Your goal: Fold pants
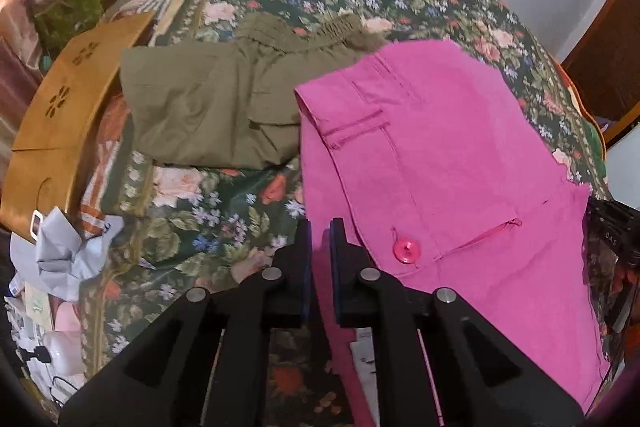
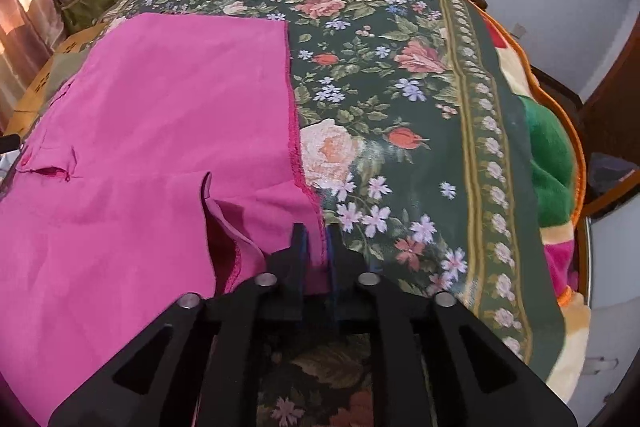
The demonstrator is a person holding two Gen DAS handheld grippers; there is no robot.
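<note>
The left gripper (image 1: pixel 320 227) has its two black fingers (image 1: pixel 298 267) almost together, with only a narrow gap, and the left edge of the pink pants (image 1: pixel 460 163) passes between them, so it is closed on the cloth. The right gripper (image 2: pixel 316 231) is also nearly closed: a strip of the pink pants (image 2: pixel 160 107), close to their stitched right edge, sits between its fingers (image 2: pixel 294 259) and is pinched there. Just left of that grip the cloth makes a raised fold. The pants lie spread on a bed cover (image 1: pixel 224 219) with a dark green flower pattern; in the left wrist view the waist part is near the camera, with a pink button (image 1: pixel 407 249) and a pocket slit beside it, and a belt loop further up. The right wrist view shows the plain leg cloth reaching to the far side, and its right edge lies on the flowers. Behind the pink pants, partly touching them at the left, lies a folded olive garment (image 1: pixel 208 107) with an elastic waist. At the left edge of the bed is a brown cardboard box (image 1: pixel 68 99), and below it some crumpled white paper (image 1: pixel 68 251). On the right side of the bed a colourful blanket (image 2: pixel 548 155) hangs under the cover.
</note>
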